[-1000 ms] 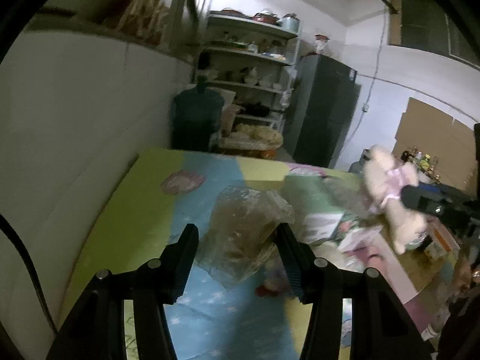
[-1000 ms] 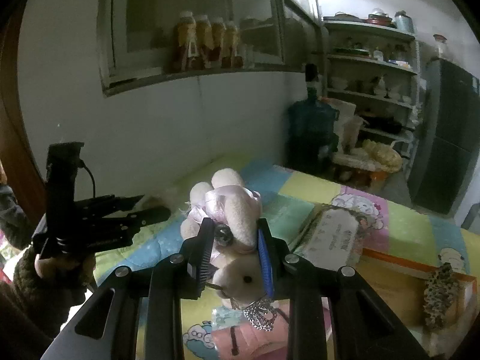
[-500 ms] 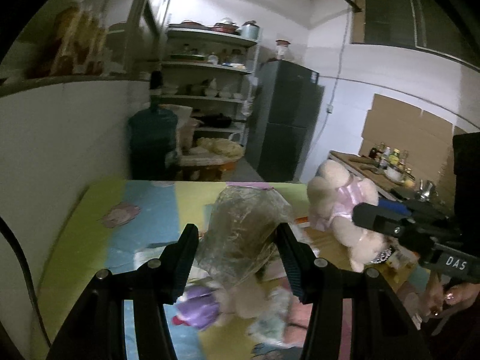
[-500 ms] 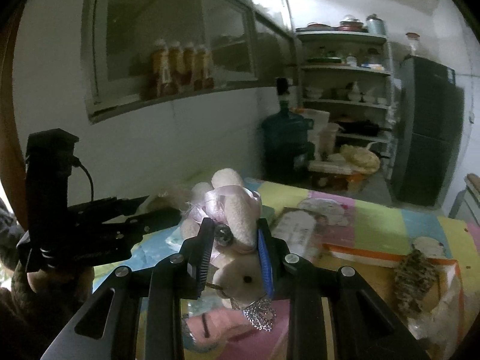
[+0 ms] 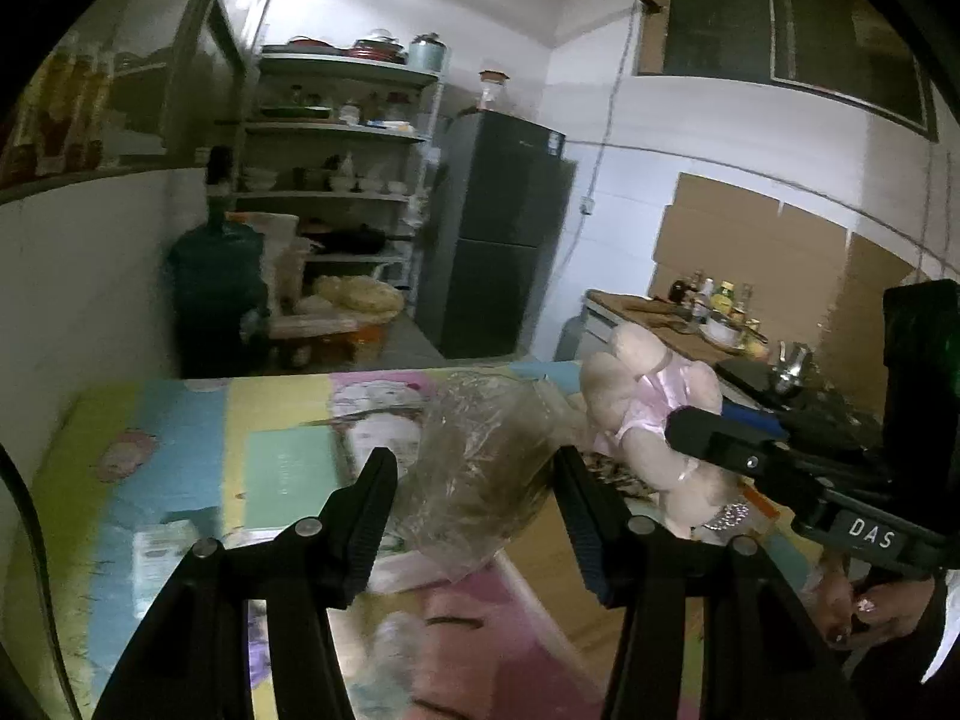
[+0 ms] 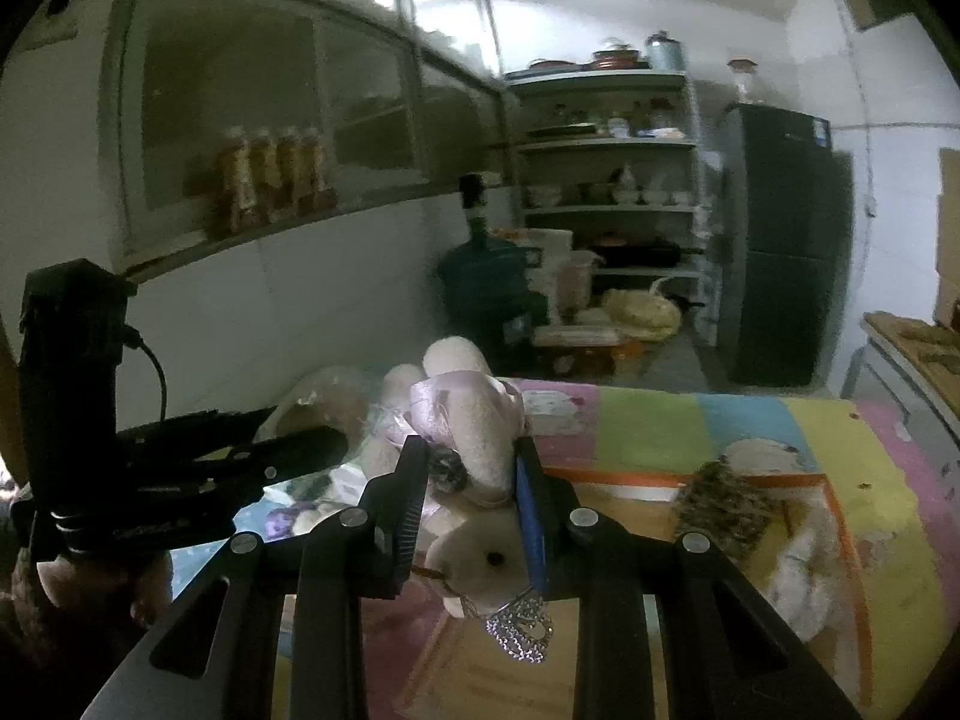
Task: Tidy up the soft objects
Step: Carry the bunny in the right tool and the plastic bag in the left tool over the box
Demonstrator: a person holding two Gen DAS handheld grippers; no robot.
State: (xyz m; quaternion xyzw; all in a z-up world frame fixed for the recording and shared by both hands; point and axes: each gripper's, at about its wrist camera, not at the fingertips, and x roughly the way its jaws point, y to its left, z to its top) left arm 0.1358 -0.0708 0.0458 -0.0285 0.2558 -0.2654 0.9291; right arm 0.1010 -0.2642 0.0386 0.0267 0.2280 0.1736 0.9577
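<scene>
At the centre of the left wrist view, your left gripper (image 5: 474,507) is clamped on a crumpled clear bag (image 5: 480,462) with something brown inside, held up above the patchwork mat (image 5: 180,480). Right of it, your right gripper (image 5: 714,441) has its fingers closed on a cream plush toy (image 5: 636,396) in a pink dress; the right wrist view shows the same grip at centre frame (image 6: 471,477), a sequin charm (image 6: 522,636) dangling below. Both soft things are lifted, neither is put away yet. On the mat you have more to sort: a speckled brown piece (image 6: 723,504) at the right of that view, and some blurred toys at the lower middle of the left view. Where they belong, I cannot tell.
</scene>
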